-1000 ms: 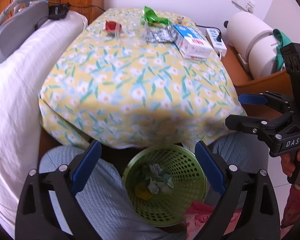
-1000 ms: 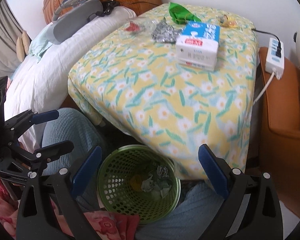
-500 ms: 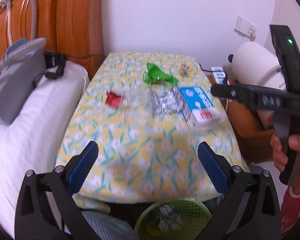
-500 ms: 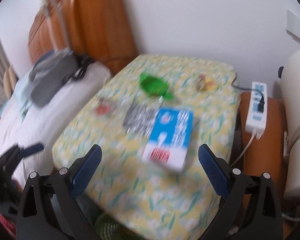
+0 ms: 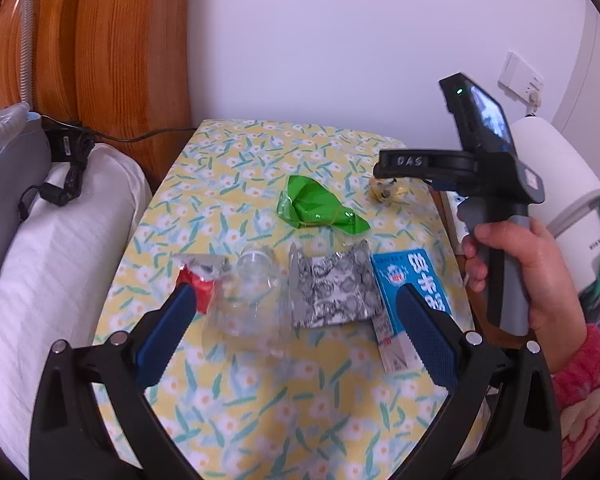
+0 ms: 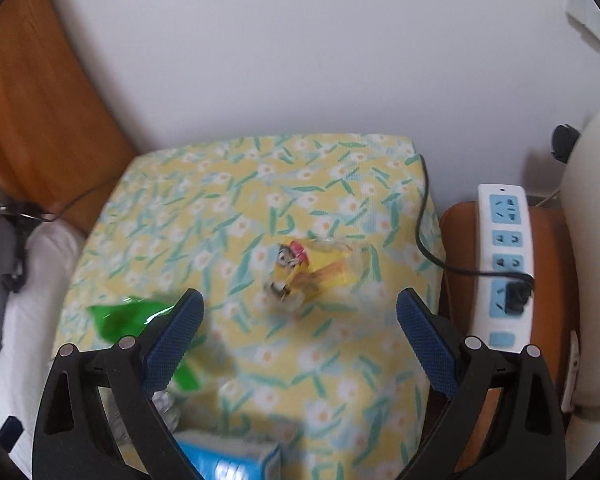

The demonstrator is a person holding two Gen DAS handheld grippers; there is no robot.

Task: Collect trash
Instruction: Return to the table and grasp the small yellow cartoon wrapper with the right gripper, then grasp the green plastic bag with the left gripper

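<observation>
We look down on a table [image 5: 260, 412] draped in soft yellow cloth printed with white flowers and green leaves. On it lie a crinkled shiny green wrapper [image 5: 318, 206], a crushed clear plastic bottle [image 5: 248, 300], a flat silver foil bag [image 5: 332, 284] with a grey pattern, a red-and-silver scrap [image 5: 196, 276] and a blue-and-white carton [image 5: 410, 292], lined up side by side. Near the far right corner sits a small clear packet with yellow and red inside [image 6: 308, 270].

We hold the left gripper [image 5: 294, 316] wide open above the bottle and foil bag, its ribbed blue pads gripping nothing. Our right gripper [image 6: 298, 328] is likewise spread wide and empty, with the small packet showing between its fingers but apart from them. Our right hand [image 5: 528, 276] wraps its grey handle. A white power strip [image 6: 504, 256] lies on a brown surface beside the table.
</observation>
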